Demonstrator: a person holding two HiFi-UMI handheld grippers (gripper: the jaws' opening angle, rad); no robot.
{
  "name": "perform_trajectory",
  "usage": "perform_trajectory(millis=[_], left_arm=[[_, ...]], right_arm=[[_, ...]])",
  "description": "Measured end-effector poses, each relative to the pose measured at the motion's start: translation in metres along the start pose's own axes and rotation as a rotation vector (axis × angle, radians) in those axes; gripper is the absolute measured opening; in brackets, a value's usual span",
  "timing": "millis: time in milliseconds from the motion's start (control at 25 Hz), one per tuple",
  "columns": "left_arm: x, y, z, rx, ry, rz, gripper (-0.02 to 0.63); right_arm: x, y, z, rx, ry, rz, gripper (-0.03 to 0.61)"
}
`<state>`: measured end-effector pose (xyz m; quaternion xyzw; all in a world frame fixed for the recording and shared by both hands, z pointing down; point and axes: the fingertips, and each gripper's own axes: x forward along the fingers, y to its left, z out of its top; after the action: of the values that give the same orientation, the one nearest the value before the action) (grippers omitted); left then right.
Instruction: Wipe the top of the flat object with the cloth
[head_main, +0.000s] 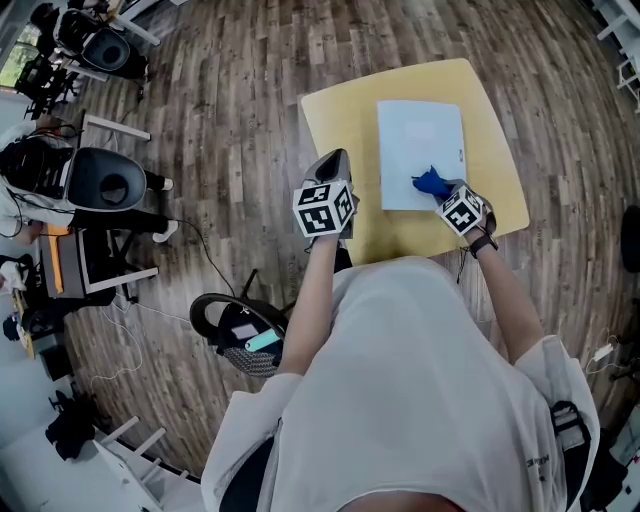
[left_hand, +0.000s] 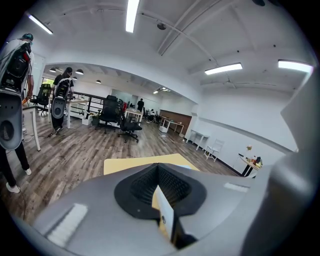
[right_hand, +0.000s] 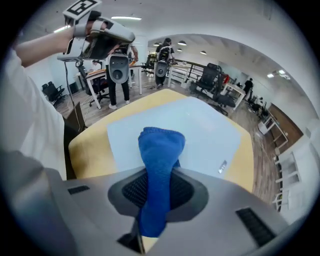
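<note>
A pale blue flat sheet (head_main: 420, 150) lies on the small yellow table (head_main: 340, 110). My right gripper (head_main: 443, 192) is shut on a blue cloth (head_main: 431, 183), whose free end rests on the sheet's near right part. In the right gripper view the cloth (right_hand: 160, 150) sticks out between the jaws over the sheet (right_hand: 205, 130). My left gripper (head_main: 336, 160) hovers above the table's left side, just left of the sheet, jaws together and holding nothing. That gripper (right_hand: 100, 35) also shows raised at the top left of the right gripper view.
The table (right_hand: 87, 147) stands on a wooden floor (head_main: 230, 120). A black stool (head_main: 235, 330) sits near the person's left leg. Black machines on stands (head_main: 105, 180) and desks line the left side. Office chairs (left_hand: 117, 117) stand further off.
</note>
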<state>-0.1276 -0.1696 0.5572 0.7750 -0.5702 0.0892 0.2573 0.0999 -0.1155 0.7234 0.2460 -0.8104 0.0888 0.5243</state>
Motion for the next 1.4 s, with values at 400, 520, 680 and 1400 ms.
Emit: perform_trajectory(millis=[400, 520, 680, 1400], left_arm=[[0.000, 0.001, 0.004, 0.005, 0.003, -0.010, 0.005], [0.000, -0.001, 0.002, 0.006, 0.004, -0.012, 0.005], [0.000, 0.000, 0.004, 0.001, 0.006, -0.012, 0.005], [-0.021, 0.012, -0.012, -0.053, -0.014, 0.050, 0.005]], right_arm=[[-0.027, -0.049, -0.080, 0.098, 0.142, -0.148, 0.067], [-0.026, -0.049, -0.082, 0.117, 0.142, -0.158, 0.067], [-0.032, -0.036, -0.042, 0.089, 0.073, -0.118, 0.067], [0.033, 0.092, 0.084, -0.520, 0.029, 0.077, 0.067]])
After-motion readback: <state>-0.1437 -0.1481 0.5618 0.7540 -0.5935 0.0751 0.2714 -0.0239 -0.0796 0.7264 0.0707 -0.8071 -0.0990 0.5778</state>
